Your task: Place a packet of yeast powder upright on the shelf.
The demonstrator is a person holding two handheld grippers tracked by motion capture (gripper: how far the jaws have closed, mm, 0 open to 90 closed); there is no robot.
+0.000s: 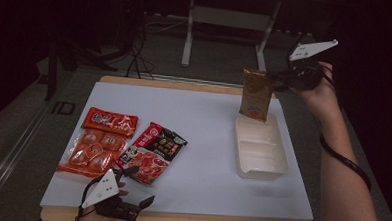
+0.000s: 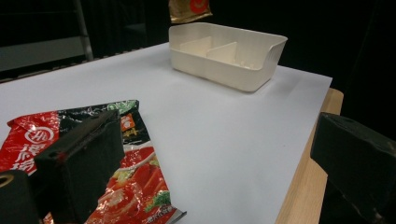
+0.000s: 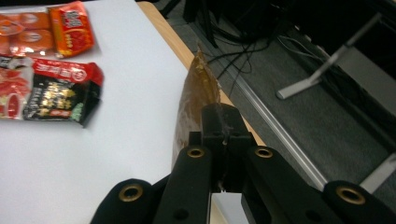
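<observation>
My right gripper (image 1: 278, 79) is shut on the top corner of a gold-brown packet (image 1: 256, 94), which hangs upright over the far end of the white divided tray (image 1: 276, 166). In the right gripper view the jaws pinch the packet (image 3: 194, 100) edge-on, with the gripper (image 3: 219, 119) closed tight. My left gripper (image 1: 139, 188) rests at the table's front left edge, open, nothing between its fingers. In the left gripper view its jaws stand wide apart over the red and black packet (image 2: 126, 163), with the tray (image 2: 243, 74) beyond.
Several snack packets lie at the left of the white sheet: an orange one (image 1: 109, 120), a clear bag of orange pouches (image 1: 89, 153), a red-black one (image 1: 160, 141) and a red one (image 1: 144, 166). Table legs (image 1: 188, 35) and cables stand behind the table.
</observation>
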